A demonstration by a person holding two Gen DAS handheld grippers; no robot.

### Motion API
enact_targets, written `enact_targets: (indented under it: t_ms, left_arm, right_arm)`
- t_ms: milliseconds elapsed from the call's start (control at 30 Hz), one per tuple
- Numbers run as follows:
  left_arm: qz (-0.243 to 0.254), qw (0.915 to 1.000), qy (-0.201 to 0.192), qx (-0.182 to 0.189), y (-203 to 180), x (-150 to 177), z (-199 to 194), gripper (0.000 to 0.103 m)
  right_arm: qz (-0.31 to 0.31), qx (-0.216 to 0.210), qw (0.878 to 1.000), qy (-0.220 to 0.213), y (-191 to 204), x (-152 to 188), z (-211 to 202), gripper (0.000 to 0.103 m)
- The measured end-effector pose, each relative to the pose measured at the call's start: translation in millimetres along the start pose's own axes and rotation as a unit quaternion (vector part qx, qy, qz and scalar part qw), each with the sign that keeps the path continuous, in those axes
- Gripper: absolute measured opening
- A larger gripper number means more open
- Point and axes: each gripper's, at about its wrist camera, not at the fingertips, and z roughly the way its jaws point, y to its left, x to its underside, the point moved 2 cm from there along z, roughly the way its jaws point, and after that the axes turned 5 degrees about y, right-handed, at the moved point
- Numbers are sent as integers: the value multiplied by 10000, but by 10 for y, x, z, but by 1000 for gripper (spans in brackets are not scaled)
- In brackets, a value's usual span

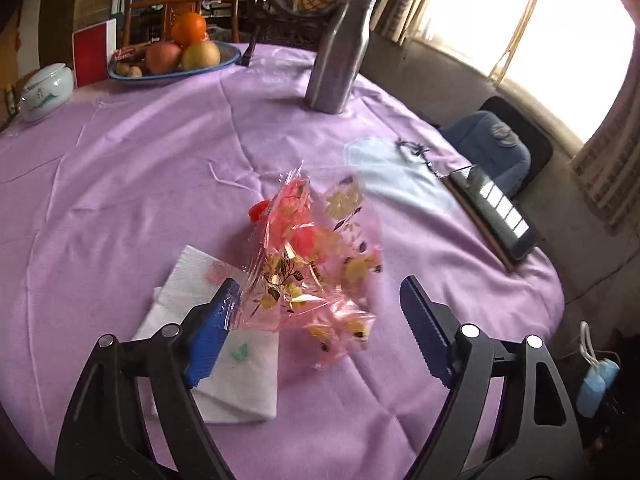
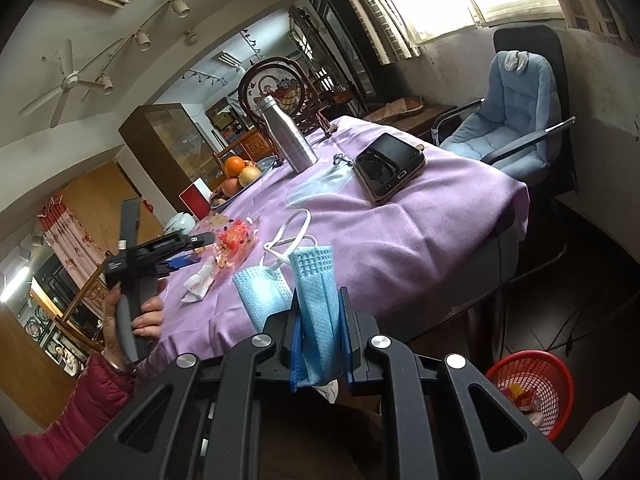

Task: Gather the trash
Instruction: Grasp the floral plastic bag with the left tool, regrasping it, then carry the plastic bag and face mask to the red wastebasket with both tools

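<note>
Showing two hand-held grippers at a table (image 1: 120,184) draped in a purple cloth. The left gripper (image 1: 320,308) stands wide open, pointing down over a crumpled pink cellophane wrapper (image 1: 308,256) printed with flowers; the wrapper's edge touches the blue pad of the left-hand finger (image 1: 212,332), while the other finger stands clear of it. Whether the wrapper rests fully on the cloth cannot be told. Just beside it lies a folded white napkin (image 1: 224,368), partly under the same finger. The right gripper (image 2: 322,336) is clamped tight on a folded blue face mask (image 2: 318,304), held at the near table edge, its white ear loops (image 2: 292,232) arching above. Farther back stand a steel bottle (image 1: 340,52), a bowl of fruit (image 1: 176,60), and a phone (image 2: 390,164) near the far corner. A red basket (image 2: 528,388) with scraps inside sits on the floor, well apart from both grippers. A hand (image 2: 132,320) in a red sleeve grips the left gripper's handle.
</note>
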Motion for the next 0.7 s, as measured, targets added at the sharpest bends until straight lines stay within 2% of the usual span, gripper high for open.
enact_targets:
  t_ms: [33, 67, 100, 133, 200, 233, 267, 533, 700]
  left_arm:
    - [-25, 10000, 38, 46, -12, -6, 44, 77]
    - [-46, 9999, 65, 94, -28, -14, 86, 58]
    - [-46, 9998, 102, 170, -49, -15, 112, 47]
    - [-50, 9995, 150, 267, -69, -13, 124, 40]
    - [-34, 9991, 31, 432, -143, 18, 46, 34]
    - [41, 9991, -35, 429, -188, 32, 0, 28]
    - [163, 9987, -125, 473, -264, 53, -81, 17]
    - [748, 9920, -407, 927, -923, 185, -505, 17]
    - [1358, 9799, -318, 1430, -1574, 464, -616, 17]
  right_arm:
    - [-1, 14, 10000, -3, -9, 3, -2, 17]
    - [3, 27, 10000, -10, -15, 3, -7, 17]
    - [28, 50, 10000, -41, -26, 2, -26, 16]
    - [56, 63, 9999, -74, -43, 0, -49, 16]
    - [131, 63, 9998, -145, -92, -1, -112, 16]
    - [162, 83, 9997, -179, -123, 2, -149, 16]
    - [180, 105, 9996, -193, -152, 4, -170, 16]
    - [485, 448, 9977, -121, -560, 236, -386, 16]
    - [857, 925, 9920, 19, -996, 510, -512, 16]
